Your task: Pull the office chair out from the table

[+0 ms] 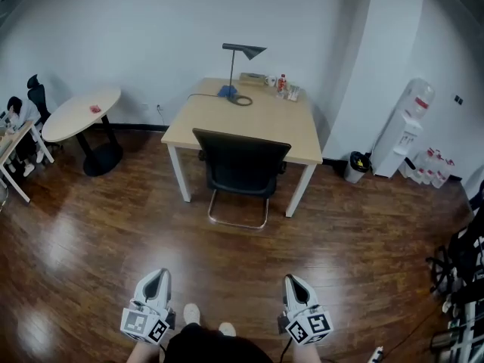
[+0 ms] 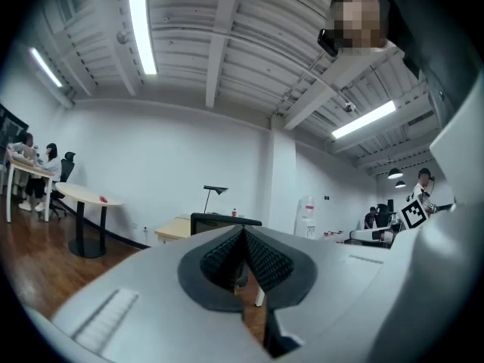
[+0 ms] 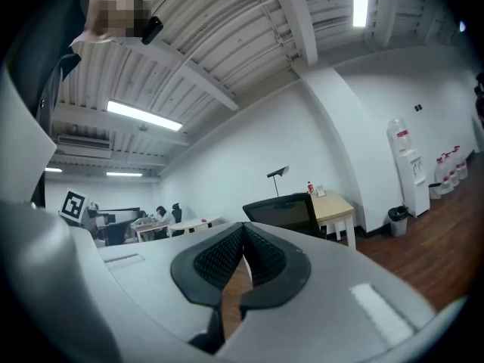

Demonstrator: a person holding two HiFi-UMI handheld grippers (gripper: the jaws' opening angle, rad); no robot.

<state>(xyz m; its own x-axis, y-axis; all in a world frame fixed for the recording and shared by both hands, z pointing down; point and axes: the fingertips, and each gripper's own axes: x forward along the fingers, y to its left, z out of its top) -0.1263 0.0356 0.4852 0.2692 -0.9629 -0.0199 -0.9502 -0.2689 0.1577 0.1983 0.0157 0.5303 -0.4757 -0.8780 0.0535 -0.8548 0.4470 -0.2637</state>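
Office chair (image 1: 242, 161) faces table (image 1: 212, 116), back toward clenched left claw (image 1: 160, 273) and right claw (image 1: 291, 278).

No legible words, brands or numbers. Square marker patterns on the left gripper (image 1: 157, 277) and right gripper (image 1: 292, 281); red label on the water dispenser (image 1: 408, 127) too small to read.

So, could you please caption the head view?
Left gripper and right gripper, shut, face the office chair at the table.
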